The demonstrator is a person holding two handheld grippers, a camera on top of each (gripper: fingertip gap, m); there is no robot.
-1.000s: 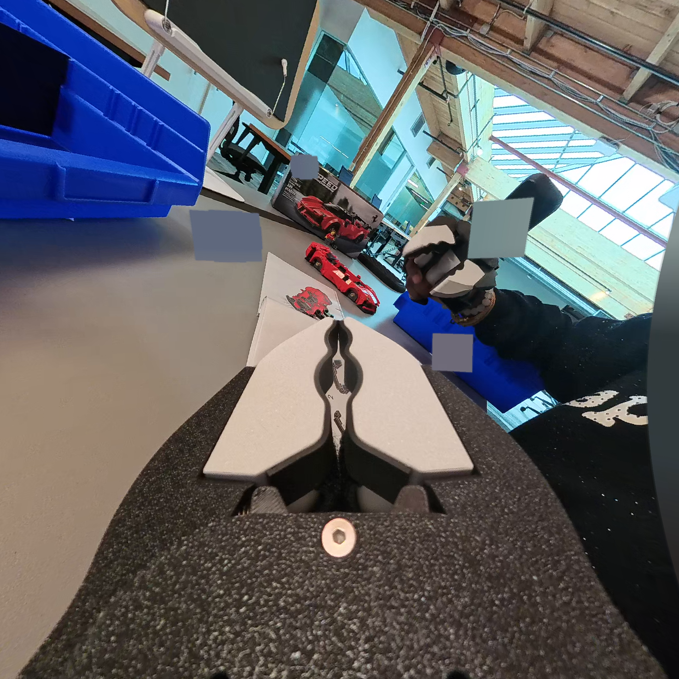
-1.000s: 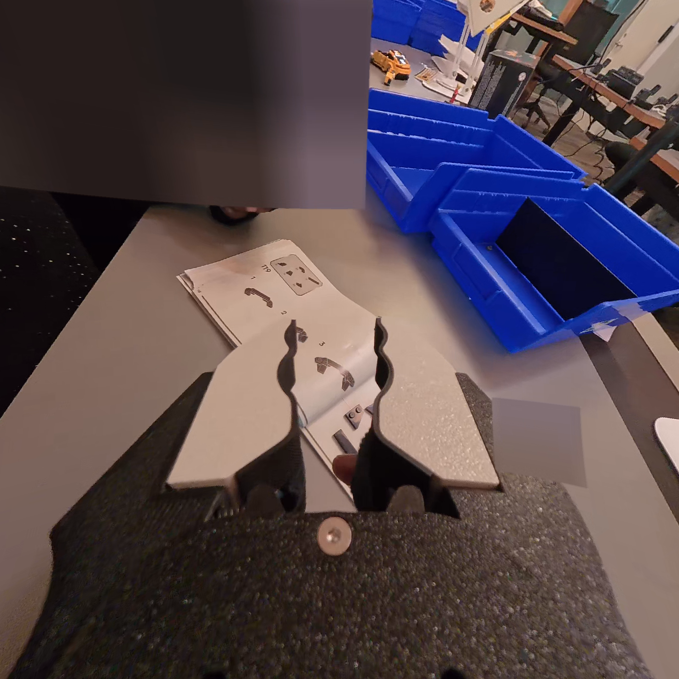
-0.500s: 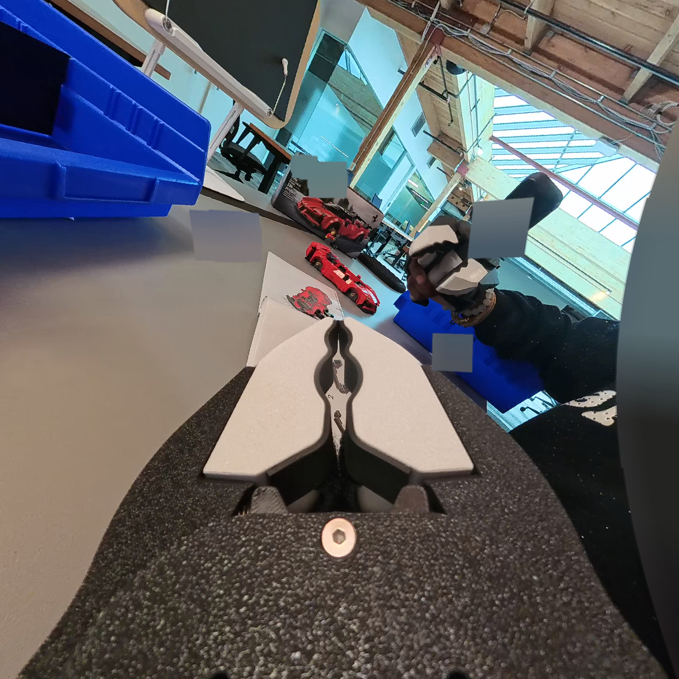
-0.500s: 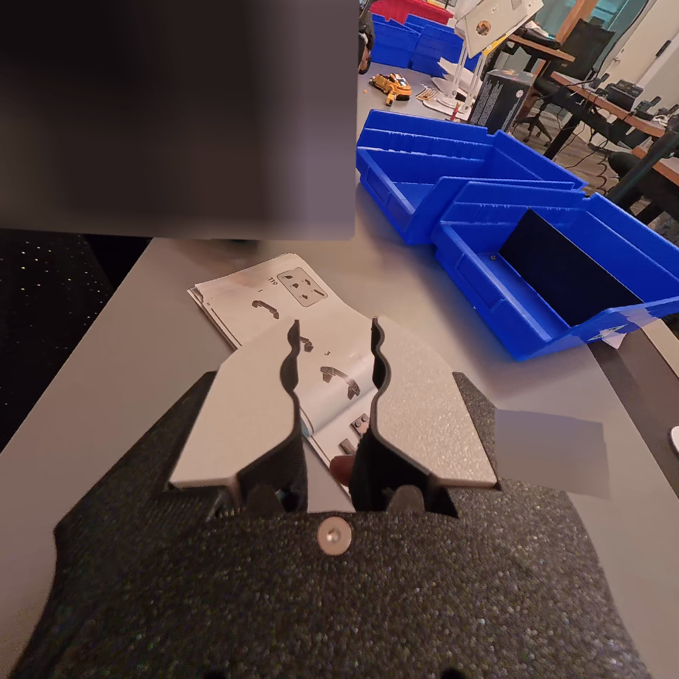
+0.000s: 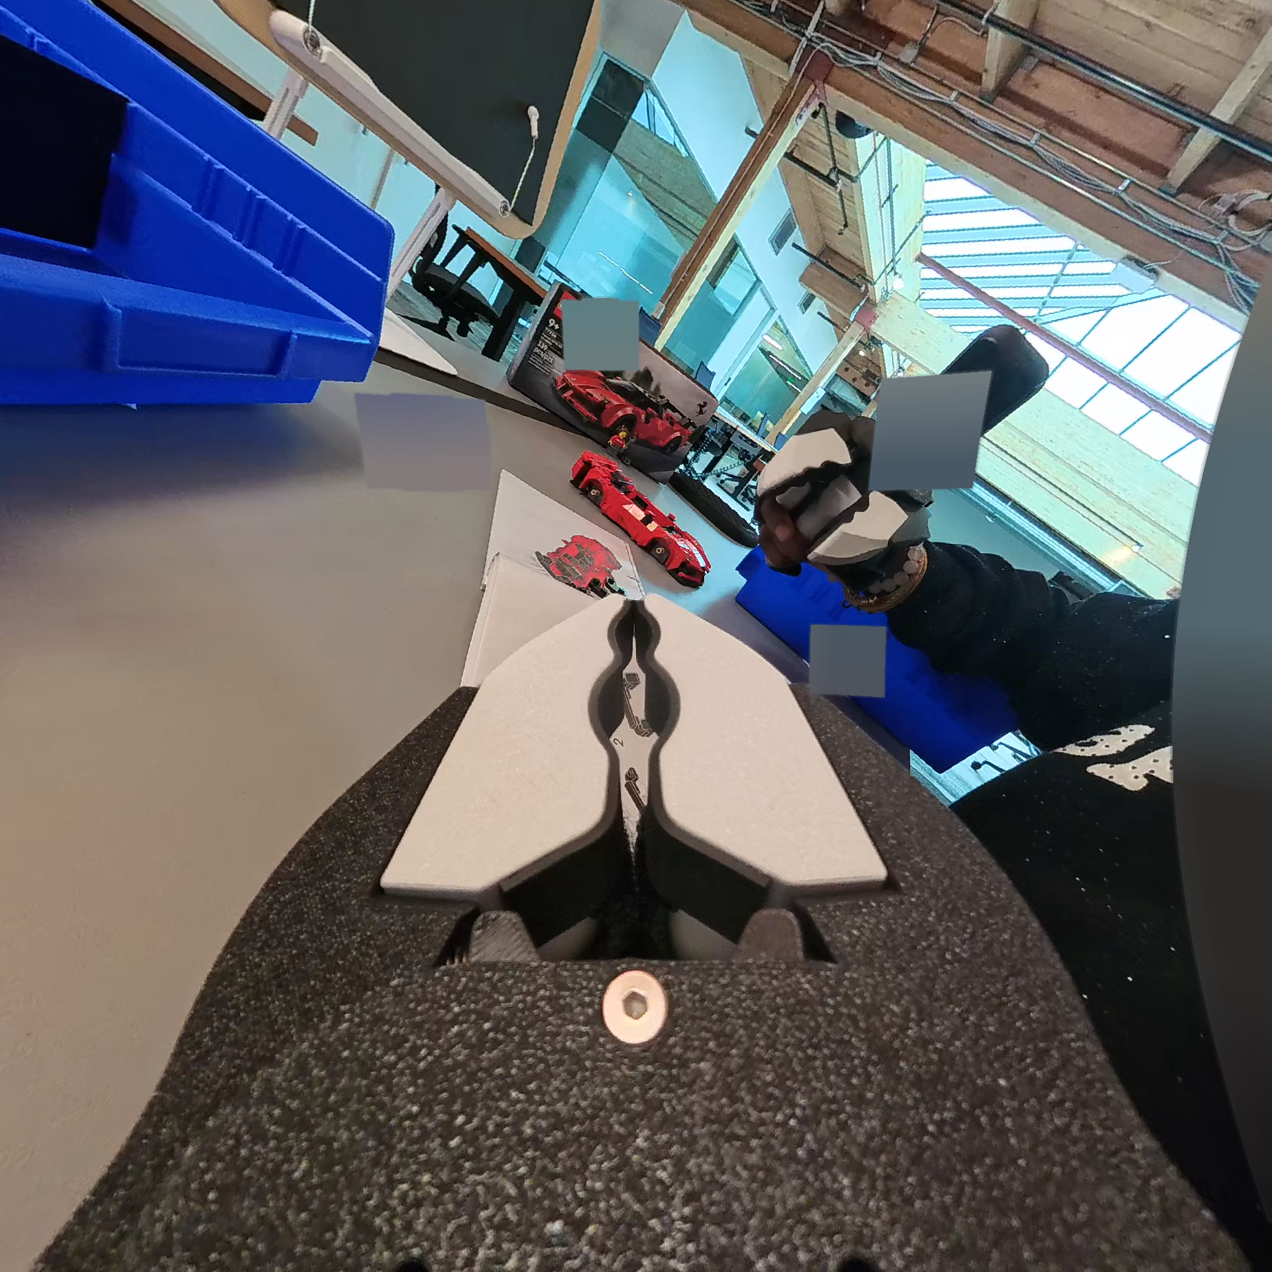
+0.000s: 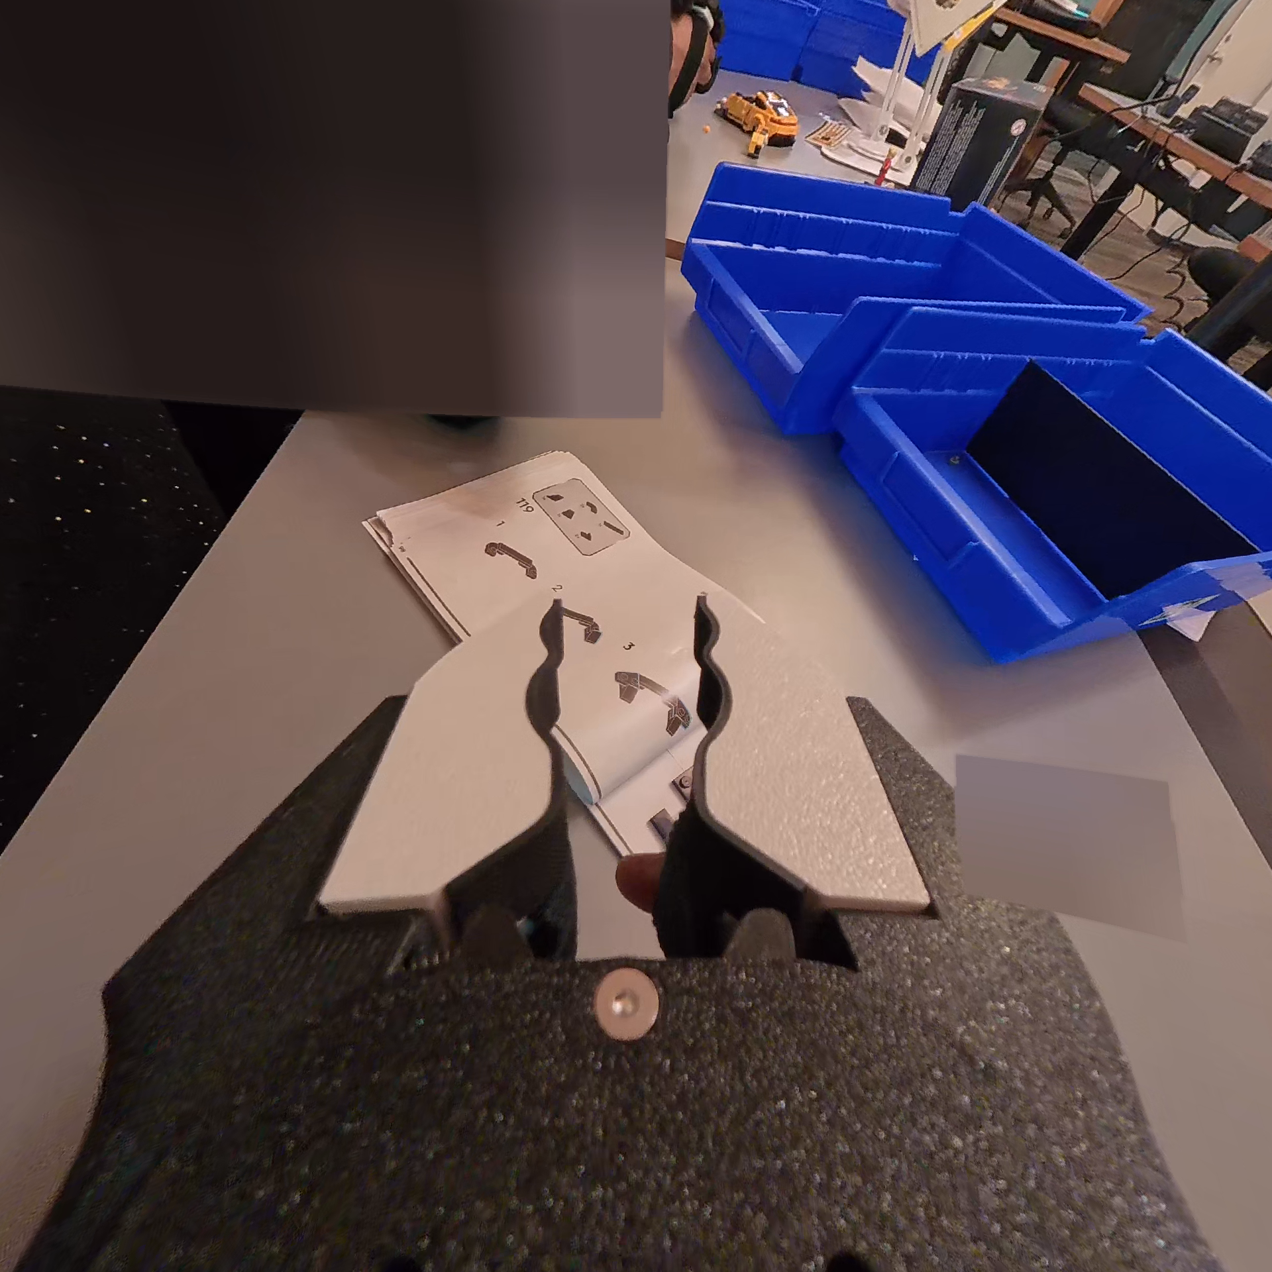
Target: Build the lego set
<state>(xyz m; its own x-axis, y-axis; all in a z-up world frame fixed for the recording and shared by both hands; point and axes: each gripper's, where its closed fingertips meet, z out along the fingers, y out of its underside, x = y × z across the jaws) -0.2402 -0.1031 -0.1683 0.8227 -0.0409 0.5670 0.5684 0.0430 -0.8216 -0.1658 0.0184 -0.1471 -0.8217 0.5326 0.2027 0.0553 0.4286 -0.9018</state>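
L gripper (image 5: 632, 606) sits low over the grey table (image 5: 206, 654), its fingers pressed together at the tips w/ nothing between them; only the printed page shows through the gaps behind the tips. It lies over the near edge of the instruction booklet (image 5: 544, 544), which is open flat on the table. Just past the booklet's far right corner stands the red lego car (image 5: 637, 513), already looking built, wheels on the table. Beyond it, the lego box (image 5: 619, 399) w/ a red car pictured on its side. A blue bin (image 5: 193, 275) fills the far left; another blue bin (image 5: 895, 681) lies at right, under a black sleeve (image 5: 1019, 619).

R gripper (image 5: 822, 502) is held up in the air at right, above that bin, well apart from the car. In its own view the R gripper (image 6: 628, 606) has fingers clearly apart, empty, hovering over the booklet (image 6: 550, 544) w/ step drawings visible between them. Two blue bins (image 6: 963, 385) sit side by side to the right of the booklet. Far back on the table, a small yellow lego model (image 6: 760, 117) and a dark box (image 6: 977, 138).
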